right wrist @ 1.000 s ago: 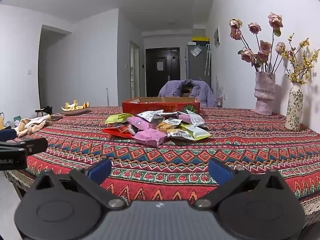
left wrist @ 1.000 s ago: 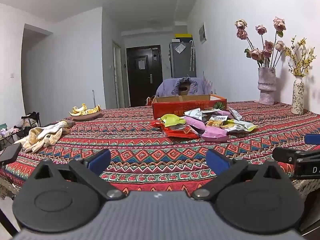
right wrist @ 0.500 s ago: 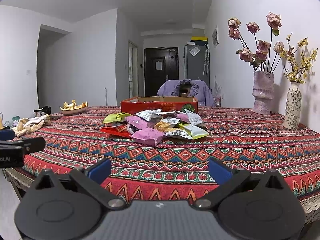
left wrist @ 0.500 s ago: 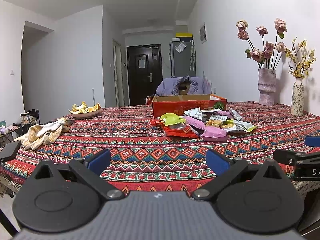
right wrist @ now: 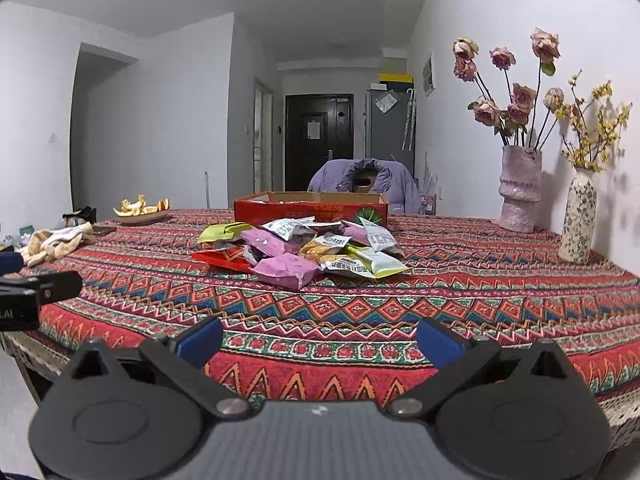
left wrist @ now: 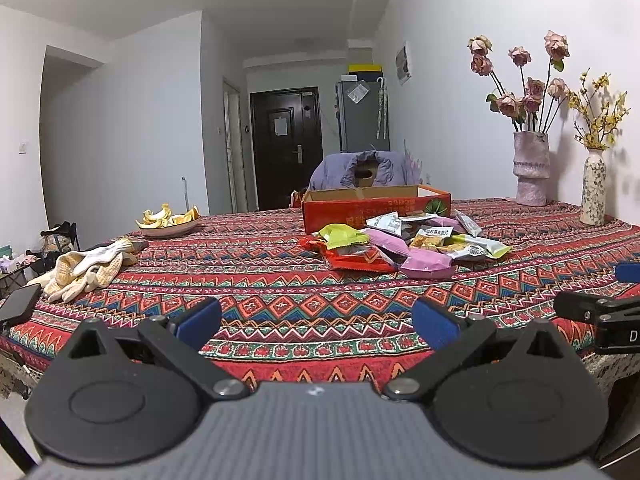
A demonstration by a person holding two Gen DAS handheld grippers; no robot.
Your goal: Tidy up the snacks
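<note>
Right wrist view: our jaws gape wide, holding nothing; we might knock the slippery snack packets (right wrist: 304,248) off the surface (right wrist: 440,296).

right gripper (left wrist: 600,312): letter "D" | left gripper (right wrist: 24,300): letters "LAI" | snack packets (right wrist: 304,248): print unreadable

The left gripper (left wrist: 316,322) hovers with fingers (left wrist: 200,320) spread before the counter (left wrist: 260,280); snack packets (left wrist: 400,246) lie heaped beside a red box (left wrist: 372,206).
</note>
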